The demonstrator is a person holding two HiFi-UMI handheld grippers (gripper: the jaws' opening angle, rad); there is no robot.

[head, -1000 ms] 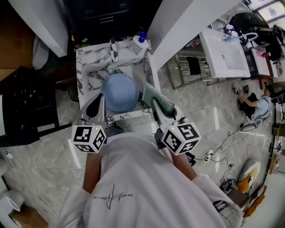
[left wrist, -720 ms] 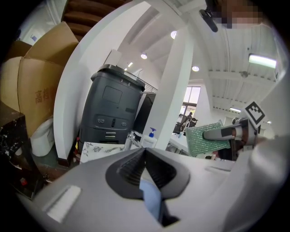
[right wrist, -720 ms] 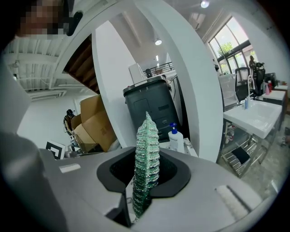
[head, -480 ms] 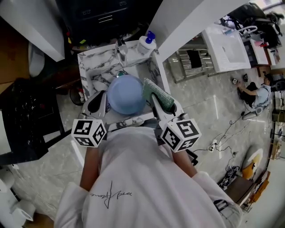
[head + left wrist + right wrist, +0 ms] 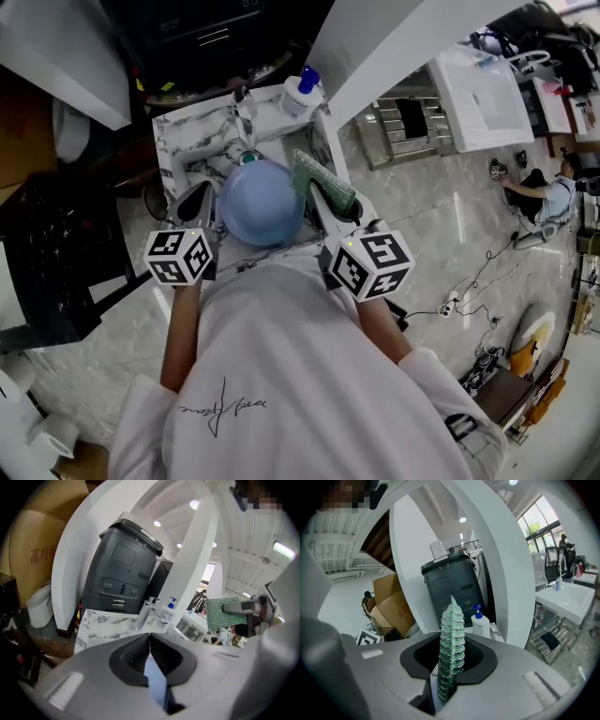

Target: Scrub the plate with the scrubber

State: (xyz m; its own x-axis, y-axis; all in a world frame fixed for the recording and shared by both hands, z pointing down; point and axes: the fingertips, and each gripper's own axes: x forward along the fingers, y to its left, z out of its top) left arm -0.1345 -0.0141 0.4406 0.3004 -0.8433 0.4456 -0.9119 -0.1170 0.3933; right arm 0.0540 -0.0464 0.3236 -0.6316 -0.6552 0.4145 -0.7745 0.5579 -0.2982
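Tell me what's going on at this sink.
A person stands over a marble sink with a gripper in each hand. The left gripper is shut on the edge of a blue plate, held over the basin. The right gripper is shut on a green scrubber, just beside the plate's right side.

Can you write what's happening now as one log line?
left gripper: shut on plate | right gripper: shut on scrubber | scrubber: right of plate | plate: over sink

A marble-patterned table (image 5: 190, 136) carries a chrome faucet (image 5: 246, 112) and a blue-capped pump bottle (image 5: 294, 92) along its far edge.
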